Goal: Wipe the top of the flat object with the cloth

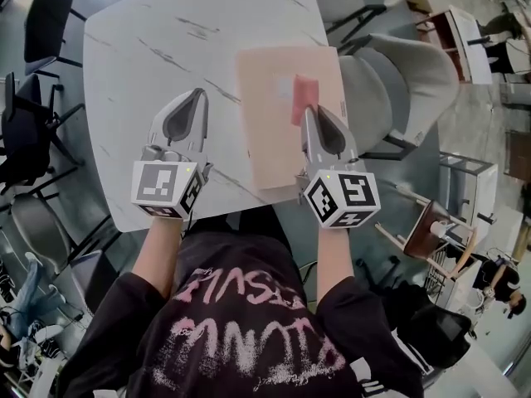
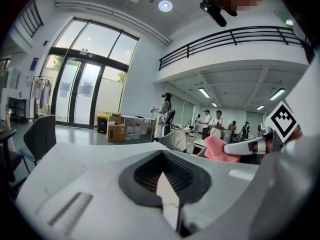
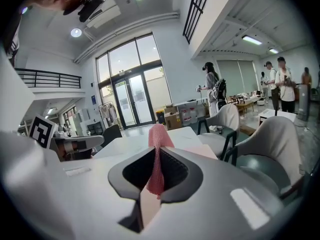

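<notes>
Marbling in thin grey veins runs across the white table point(image 1: 166, 48), which has rounded corners and stands among black chairs point(image 1: 46, 23) on one side and a grey upholstered chair point(image 1: 415, 81) on the other. The room is a tall hall with glazed doors point(image 2: 80, 91), round ceiling lights and a mezzanine behind a black railing point(image 2: 230, 39); several people point(image 2: 215, 124) stand far back among desks. The flat object, a pale pinkish board point(image 1: 270, 139), lies on the right part of the table, its near edge at the table's edge. The right gripper point(image 1: 309, 113) hangs over the board with its jaws clamped on the pink cloth point(image 1: 302, 89) — a waffle-textured fold of it runs between them and its free end sticks out past the tips above the board's far half. The left gripper point(image 1: 199, 94) is over bare table just left of the board, jaws pressed together with nothing between them. Each gripper carries a cube point(image 1: 166, 187) with black-and-white square markers. The person's black T-shirt point(image 1: 241, 322) bears pink lettering, upside down to the head view and too smeared to read. Cardboard boxes point(image 2: 116, 130) stand by the doors — what they hold cannot be told.
</notes>
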